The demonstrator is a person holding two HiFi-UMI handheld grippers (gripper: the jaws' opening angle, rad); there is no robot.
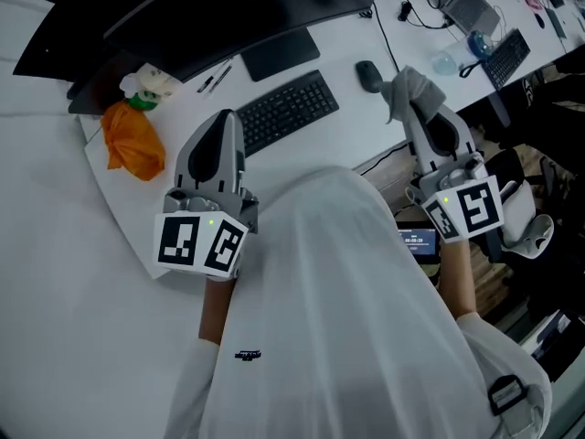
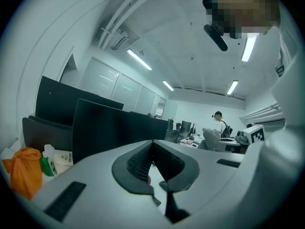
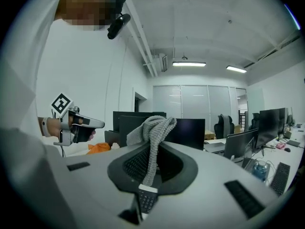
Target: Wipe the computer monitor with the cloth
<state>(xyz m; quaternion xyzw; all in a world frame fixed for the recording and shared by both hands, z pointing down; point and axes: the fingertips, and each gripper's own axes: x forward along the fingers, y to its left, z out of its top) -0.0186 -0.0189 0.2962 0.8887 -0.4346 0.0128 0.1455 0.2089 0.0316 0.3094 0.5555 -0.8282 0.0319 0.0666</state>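
Observation:
The dark monitor [image 1: 228,7] stands at the back of the white desk [image 1: 366,26]; it also fills the middle of the left gripper view as a black screen [image 2: 109,128]. A grey knitted cloth [image 1: 411,88] is clamped in my right gripper [image 1: 418,108], held up over the desk's right part near the mouse [image 1: 368,74]. In the right gripper view the cloth [image 3: 153,128] drapes over the shut jaws of the right gripper [image 3: 151,149], with a monitor [image 3: 188,128] behind. My left gripper [image 1: 228,119] hovers above the keyboard's left end, shut and empty [image 2: 152,144].
A black keyboard [image 1: 285,108] lies in front of the monitor. An orange bag [image 1: 132,140] and a small white-and-green packet [image 1: 146,85] sit at the desk's left. Cables, a second keyboard [image 1: 505,58] and a laptop [image 1: 471,7] lie on the far-right desk. A person stands far off [image 2: 220,124].

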